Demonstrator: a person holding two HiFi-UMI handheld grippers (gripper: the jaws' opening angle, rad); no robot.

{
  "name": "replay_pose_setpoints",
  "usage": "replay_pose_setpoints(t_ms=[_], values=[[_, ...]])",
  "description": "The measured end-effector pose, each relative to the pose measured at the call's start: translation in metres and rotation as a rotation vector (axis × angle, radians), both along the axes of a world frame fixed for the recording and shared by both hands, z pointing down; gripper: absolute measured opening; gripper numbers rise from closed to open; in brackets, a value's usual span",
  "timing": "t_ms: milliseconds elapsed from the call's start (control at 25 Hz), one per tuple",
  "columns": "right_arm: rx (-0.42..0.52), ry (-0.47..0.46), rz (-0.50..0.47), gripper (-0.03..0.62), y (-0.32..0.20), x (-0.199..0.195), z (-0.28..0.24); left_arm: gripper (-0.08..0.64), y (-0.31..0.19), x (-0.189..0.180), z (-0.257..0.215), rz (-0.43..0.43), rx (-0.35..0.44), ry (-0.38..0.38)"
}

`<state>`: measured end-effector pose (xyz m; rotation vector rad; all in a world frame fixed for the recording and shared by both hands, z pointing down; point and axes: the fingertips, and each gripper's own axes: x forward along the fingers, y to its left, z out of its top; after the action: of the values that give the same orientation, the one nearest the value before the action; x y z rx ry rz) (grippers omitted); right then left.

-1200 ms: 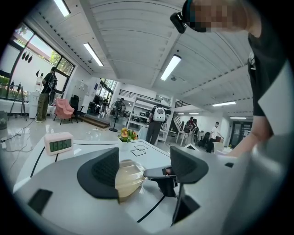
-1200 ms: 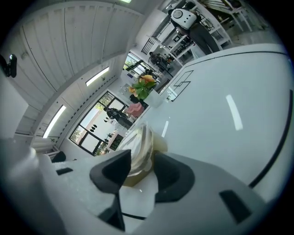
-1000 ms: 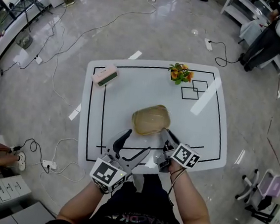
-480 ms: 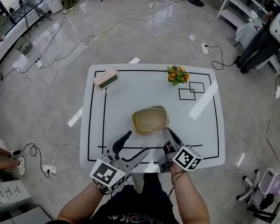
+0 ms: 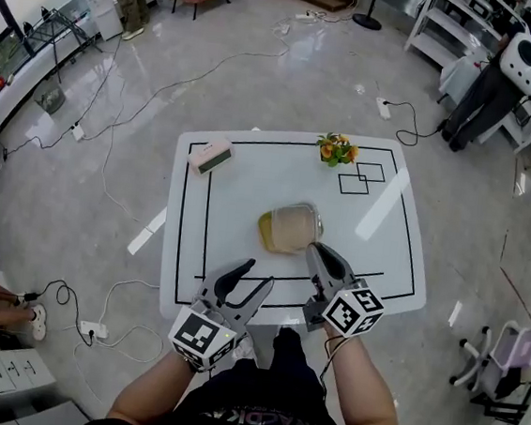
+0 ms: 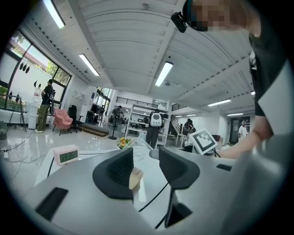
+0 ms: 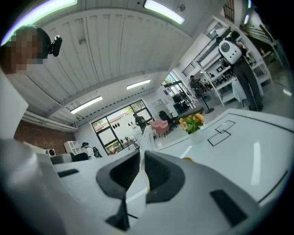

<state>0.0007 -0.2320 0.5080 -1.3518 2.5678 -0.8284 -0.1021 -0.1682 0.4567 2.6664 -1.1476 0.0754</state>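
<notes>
A clear plastic bag [image 5: 290,228] with a tan loaf-like filling lies in the middle of the white table [image 5: 383,257]. My right gripper [image 5: 316,252] reaches its near right corner. In the right gripper view the gripper [image 7: 140,167] is shut on a thin fold of the bag's film [image 7: 143,137]. My left gripper [image 5: 252,276] hovers near the table's front edge, short of the bag, open and holding nothing. In the left gripper view the tan bag [image 6: 136,177] shows past the gap between the jaws of that gripper [image 6: 146,163], apart from them.
A pink desk clock [image 5: 213,157] sits at the table's far left corner. A small pot of flowers [image 5: 336,149] stands at the far right beside two drawn squares. Cables trail over the floor to the left. People stand far off in the room.
The left gripper has drawn back from the bag and its jaws stand closer together. The right jaws have closed onto the bag's film. The head view has lifted away from the table.
</notes>
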Motion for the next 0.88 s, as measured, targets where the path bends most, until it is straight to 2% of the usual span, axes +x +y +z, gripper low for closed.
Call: replay_pose_setpoints(t_ms=[80, 160, 560, 880], values=[[0.050, 0.042, -0.013, 0.035, 0.009, -0.006, -0.014, 0.129, 0.008, -0.003, -0.004, 0.013, 0.011, 0.009], [0.091, 0.074, -0.020, 0.035, 0.018, -0.011, -0.026, 0.005, 0.017, -0.004, -0.009, 0.036, 0.022, 0.020], [0.214, 0.130, 0.020, 0.035, 0.068, -0.006, -0.075, 0.003, 0.051, 0.004, -0.025, 0.113, 0.058, 0.038], [0.299, 0.175, 0.014, 0.035, 0.098, 0.019, -0.111, 0.005, 0.068, 0.029, -0.038, 0.112, 0.082, 0.039]])
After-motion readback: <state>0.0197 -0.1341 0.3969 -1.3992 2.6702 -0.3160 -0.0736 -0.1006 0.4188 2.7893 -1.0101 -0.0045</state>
